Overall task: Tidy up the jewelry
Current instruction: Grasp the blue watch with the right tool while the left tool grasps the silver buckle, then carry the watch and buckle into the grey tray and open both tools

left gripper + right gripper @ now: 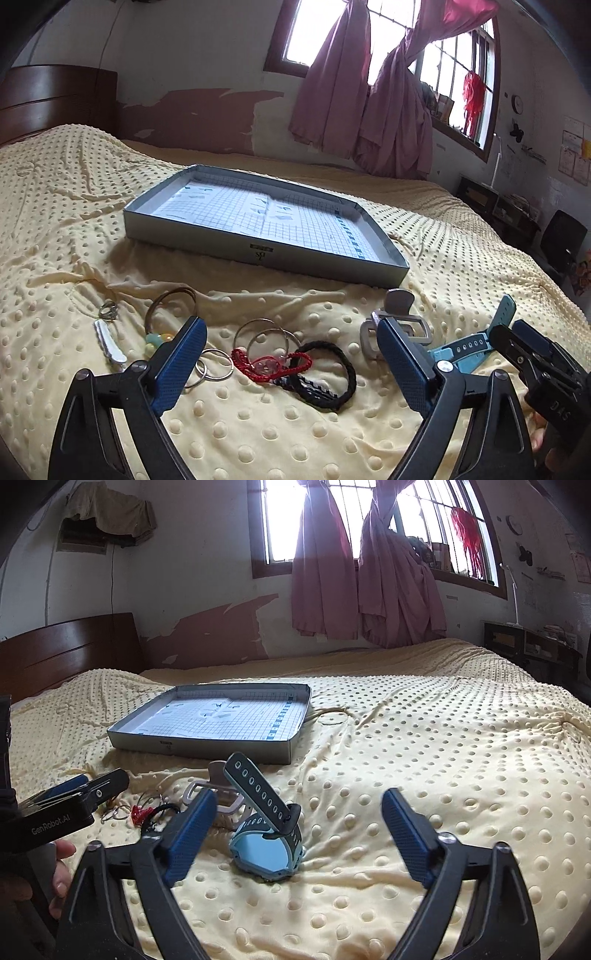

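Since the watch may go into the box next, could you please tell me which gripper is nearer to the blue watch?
Right. The right gripper has the blue watch between its open jaws; the left gripper hovers over the bracelets, beside it.

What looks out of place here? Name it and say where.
The tray holds no jewelry; every piece lies loose on the bedspread in front of it. The red bracelet, black cord and silver bangles overlap in a tangle. The blue watch rests on edge, strap sticking up.
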Demonstrator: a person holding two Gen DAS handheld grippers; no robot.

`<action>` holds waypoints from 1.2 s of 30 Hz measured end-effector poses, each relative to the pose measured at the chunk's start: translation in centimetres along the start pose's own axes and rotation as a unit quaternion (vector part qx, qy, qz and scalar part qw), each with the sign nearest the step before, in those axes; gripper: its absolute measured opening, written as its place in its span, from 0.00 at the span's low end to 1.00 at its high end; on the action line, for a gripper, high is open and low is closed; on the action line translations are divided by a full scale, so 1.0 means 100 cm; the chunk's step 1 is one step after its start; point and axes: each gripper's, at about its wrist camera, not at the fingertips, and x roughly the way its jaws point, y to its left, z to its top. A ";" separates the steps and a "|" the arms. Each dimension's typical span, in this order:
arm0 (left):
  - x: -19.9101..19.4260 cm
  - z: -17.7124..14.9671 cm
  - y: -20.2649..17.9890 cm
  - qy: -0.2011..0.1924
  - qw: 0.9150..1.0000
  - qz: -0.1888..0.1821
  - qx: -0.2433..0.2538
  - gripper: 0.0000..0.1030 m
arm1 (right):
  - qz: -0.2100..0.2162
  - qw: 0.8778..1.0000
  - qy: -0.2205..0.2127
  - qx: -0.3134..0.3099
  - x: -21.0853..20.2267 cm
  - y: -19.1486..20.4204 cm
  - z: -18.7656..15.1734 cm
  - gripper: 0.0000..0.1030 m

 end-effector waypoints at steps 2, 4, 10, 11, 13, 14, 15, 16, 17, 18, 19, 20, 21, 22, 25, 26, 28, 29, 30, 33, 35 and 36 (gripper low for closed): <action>0.005 0.000 -0.003 0.013 1.000 -0.025 0.010 0.81 | 0.008 1.000 0.009 0.012 0.004 -0.005 -0.002 0.62; 0.011 0.000 -0.007 0.024 0.998 -0.048 0.021 0.74 | 0.015 1.000 0.015 0.019 0.006 -0.007 -0.003 0.55; 0.026 0.001 -0.020 0.057 0.993 -0.097 0.044 0.50 | 0.029 0.999 0.029 0.014 0.012 -0.005 -0.007 0.38; 0.027 0.001 -0.021 0.059 0.992 -0.104 0.044 0.49 | 0.032 0.999 0.032 0.013 0.014 -0.005 -0.008 0.37; 0.029 0.002 -0.023 0.065 0.990 -0.121 0.044 0.44 | 0.041 0.998 0.039 0.011 0.016 -0.003 -0.009 0.37; 0.030 0.003 -0.025 0.068 0.989 -0.127 0.043 0.43 | 0.045 0.998 0.042 0.010 0.017 -0.002 -0.009 0.36; 0.033 0.004 -0.026 0.075 0.987 -0.133 0.041 0.43 | 0.048 0.998 0.044 0.009 0.018 -0.001 -0.009 0.35; 0.036 0.005 -0.027 0.083 0.986 -0.137 0.040 0.43 | 0.050 0.998 0.047 0.007 0.019 0.000 -0.009 0.33; 0.039 0.006 -0.028 0.091 0.985 -0.138 0.038 0.41 | 0.051 0.997 0.049 0.007 0.020 0.000 -0.010 0.33; 0.043 0.008 -0.028 0.101 0.985 -0.138 0.034 0.38 | 0.053 0.997 0.051 0.008 0.021 0.000 -0.010 0.33; 0.047 0.008 -0.028 0.109 0.984 -0.138 0.028 0.36 | 0.054 0.997 0.051 0.010 0.021 0.001 -0.010 0.32; 0.050 0.009 -0.028 0.116 0.983 -0.138 0.022 0.35 | 0.053 0.997 0.051 0.011 0.021 0.000 -0.010 0.30; 0.053 0.010 -0.028 0.123 0.983 -0.136 0.016 0.32 | 0.051 0.997 0.052 0.010 0.022 0.001 -0.010 0.28; 0.056 0.010 -0.028 0.129 0.982 -0.136 0.011 0.31 | 0.050 0.997 0.051 0.009 0.021 0.002 -0.010 0.28; 0.062 0.011 -0.028 0.139 0.980 -0.140 -0.003 0.30 | 0.048 0.998 0.050 0.008 0.021 0.003 -0.010 0.25; 0.064 0.012 -0.028 0.143 0.980 -0.141 -0.006 0.30 | 0.047 0.998 0.050 0.007 0.021 0.003 -0.010 0.25; 0.069 0.011 -0.031 0.158 0.978 -0.135 -0.005 0.27 | 0.047 0.998 0.051 0.005 0.020 0.003 -0.010 0.25; 0.073 0.010 -0.031 0.168 0.976 -0.135 -0.006 0.22 | 0.047 0.998 0.051 0.005 0.020 0.003 -0.010 0.25; 0.076 0.009 -0.032 0.176 0.975 -0.134 -0.008 0.20 | 0.047 0.998 0.051 0.007 0.020 0.002 -0.010 0.25; 0.074 0.008 -0.029 0.173 0.974 -0.141 -0.024 0.14 | 0.047 0.998 0.052 0.008 0.021 0.003 -0.010 0.25; 0.067 0.007 -0.028 0.165 0.975 -0.147 -0.029 0.12 | 0.048 0.997 0.052 0.008 0.020 0.002 -0.010 0.22; 0.065 0.007 -0.027 0.160 0.975 -0.148 -0.033 0.10 | 0.049 0.997 0.052 0.008 0.020 0.002 -0.010 0.20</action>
